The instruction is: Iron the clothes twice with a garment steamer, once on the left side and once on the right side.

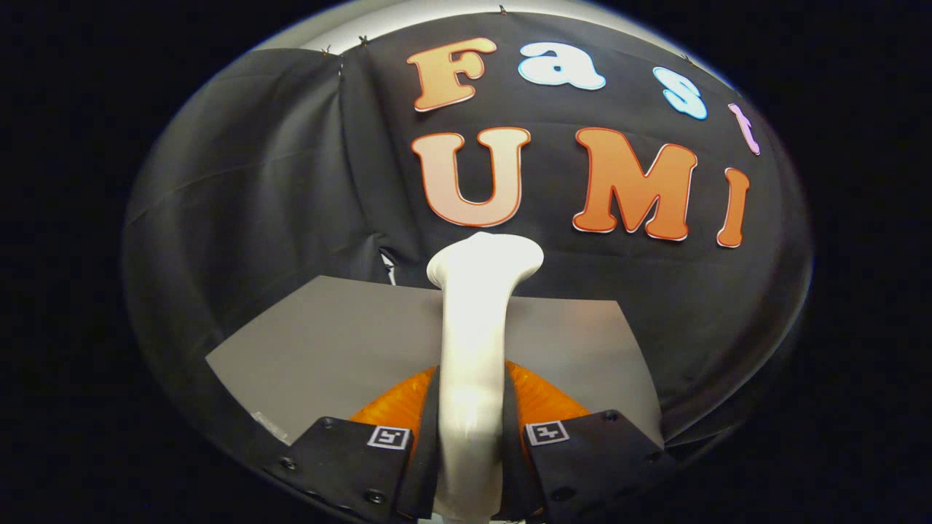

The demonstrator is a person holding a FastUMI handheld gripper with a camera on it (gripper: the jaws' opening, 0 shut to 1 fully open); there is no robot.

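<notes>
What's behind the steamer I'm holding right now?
Behind the white steamer, gripped between the gripper fingers, lie a grey board and the black cloth wall. Its body covers part of the board.

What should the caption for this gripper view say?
Gripper shut on the white steamer handle, above a grey sheet.

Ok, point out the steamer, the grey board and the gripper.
steamer (pixel 473 327): gripper view, on its white neck, clamped between both fingers.
grey board (pixel 342 349): gripper view, on its bare surface beside the neck.
gripper (pixel 470 437): gripper view, midway between the fingertips, shut on the steamer.
</notes>
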